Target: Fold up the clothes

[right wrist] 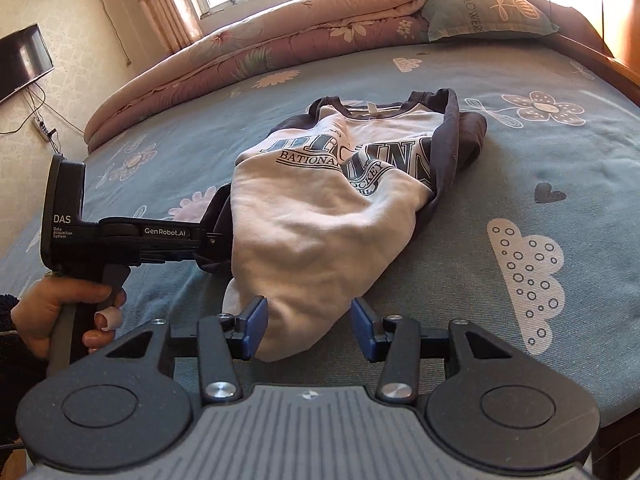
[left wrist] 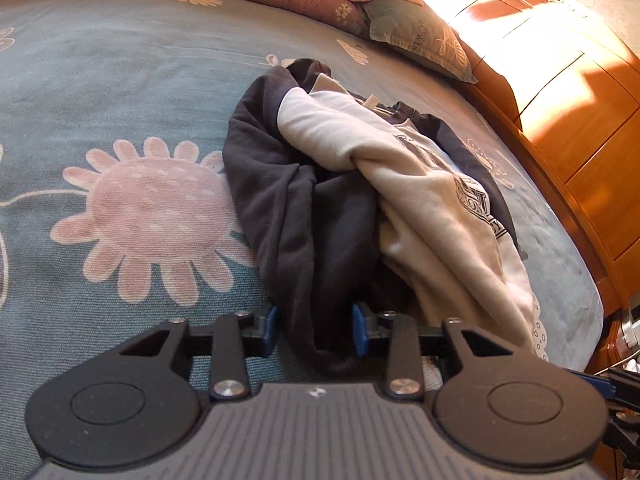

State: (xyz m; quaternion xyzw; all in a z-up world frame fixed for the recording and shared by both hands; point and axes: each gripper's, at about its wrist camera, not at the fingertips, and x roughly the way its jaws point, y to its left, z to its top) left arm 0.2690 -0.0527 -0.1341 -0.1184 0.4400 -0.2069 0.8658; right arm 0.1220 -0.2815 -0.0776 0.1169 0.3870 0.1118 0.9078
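A white sweatshirt (left wrist: 420,184) with dark navy sleeves and a printed chest lies crumpled on the blue flowered bed sheet (left wrist: 120,80). My left gripper (left wrist: 314,328) is shut on a bunched dark sleeve (left wrist: 304,240), which fills the gap between its blue pads. In the right wrist view the sweatshirt (right wrist: 320,220) lies print up. There the left gripper (right wrist: 212,242), held by a hand (right wrist: 52,312), reaches in from the left to the sleeve. My right gripper (right wrist: 310,328) is open and straddles the white hem. Its left pad touches the cloth and its right pad stands clear.
A folded pink quilt (right wrist: 280,52) and a blue-green pillow (right wrist: 484,12) lie along the far side of the bed. A wooden headboard (left wrist: 580,128) runs along the right in the left wrist view. A TV (right wrist: 22,60) hangs on the wall.
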